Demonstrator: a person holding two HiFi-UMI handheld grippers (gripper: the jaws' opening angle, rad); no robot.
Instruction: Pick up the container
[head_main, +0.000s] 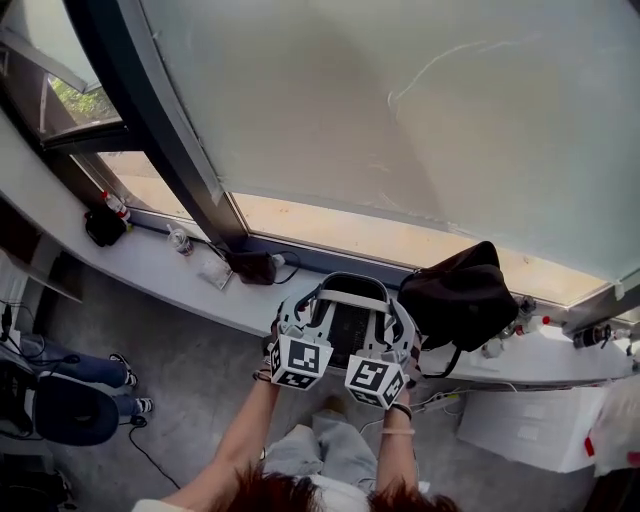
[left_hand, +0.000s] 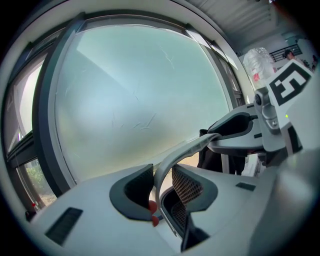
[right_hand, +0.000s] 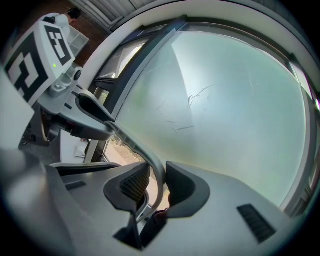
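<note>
The container (head_main: 345, 322) is a dark mesh basket with a pale rim and an arched pale handle (head_main: 350, 295). It hangs in front of me above the floor, near the window ledge. My left gripper (head_main: 302, 320) holds the handle's left side and my right gripper (head_main: 395, 330) its right side. In the left gripper view the handle (left_hand: 192, 145) runs between the pads of the left gripper (left_hand: 162, 186), which press on it. In the right gripper view the right gripper (right_hand: 155, 186) is shut on the same handle (right_hand: 135, 146).
A black bag (head_main: 460, 295) lies on the white window ledge (head_main: 150, 268) to the right of the container. A bottle (head_main: 115, 205), a small jar (head_main: 180, 240) and dark items (head_main: 255, 267) sit on the ledge's left part. A seated person's legs (head_main: 70, 385) show at lower left, and white boxes (head_main: 520, 425) at lower right.
</note>
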